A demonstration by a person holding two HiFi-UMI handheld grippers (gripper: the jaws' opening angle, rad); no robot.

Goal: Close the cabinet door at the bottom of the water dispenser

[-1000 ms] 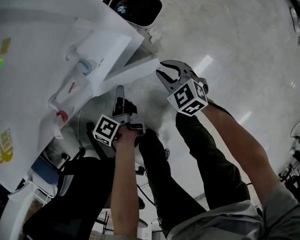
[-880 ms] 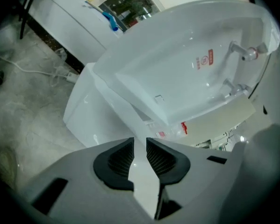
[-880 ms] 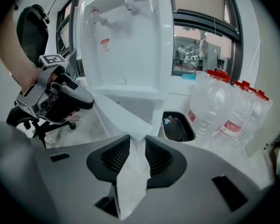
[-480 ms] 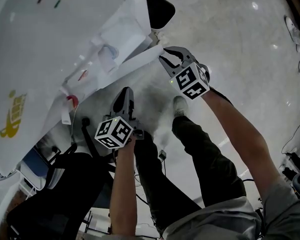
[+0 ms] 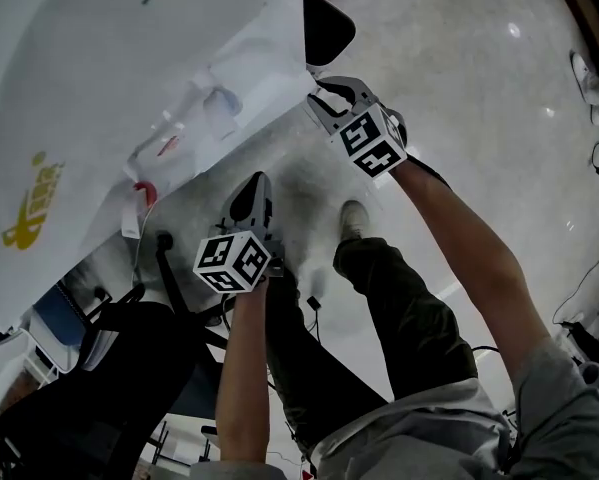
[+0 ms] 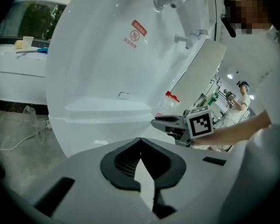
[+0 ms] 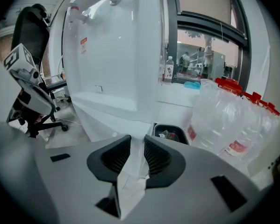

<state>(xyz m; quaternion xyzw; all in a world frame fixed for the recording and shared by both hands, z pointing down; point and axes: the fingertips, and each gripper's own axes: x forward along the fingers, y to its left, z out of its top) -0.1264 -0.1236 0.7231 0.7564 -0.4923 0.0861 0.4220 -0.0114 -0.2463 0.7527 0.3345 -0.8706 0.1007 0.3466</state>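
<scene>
The white water dispenser (image 5: 99,78) fills the upper left of the head view, with its cabinet door (image 5: 264,103) lying almost flush against the body. My right gripper (image 5: 324,103) sits at the door's free edge. In the right gripper view its jaws (image 7: 137,141) stand narrowly apart with the white door (image 7: 116,64) edge pinched between them. My left gripper (image 5: 256,183) hangs lower, in front of the dispenser and apart from it, shut with nothing in it (image 6: 140,141). The left gripper view shows the dispenser front (image 6: 107,55) and my right gripper (image 6: 161,122).
A black waste bin (image 5: 329,23) stands on the floor beside the dispenser. Clear water bottles (image 7: 233,120) with red caps are stacked right of it. A black office chair (image 5: 99,368) is at lower left. The person's legs and shoe (image 5: 351,218) are below the grippers.
The door has swung from sticking out toward the dispenser body, and my right gripper moved with its edge. My left gripper shifted slightly up and right.
</scene>
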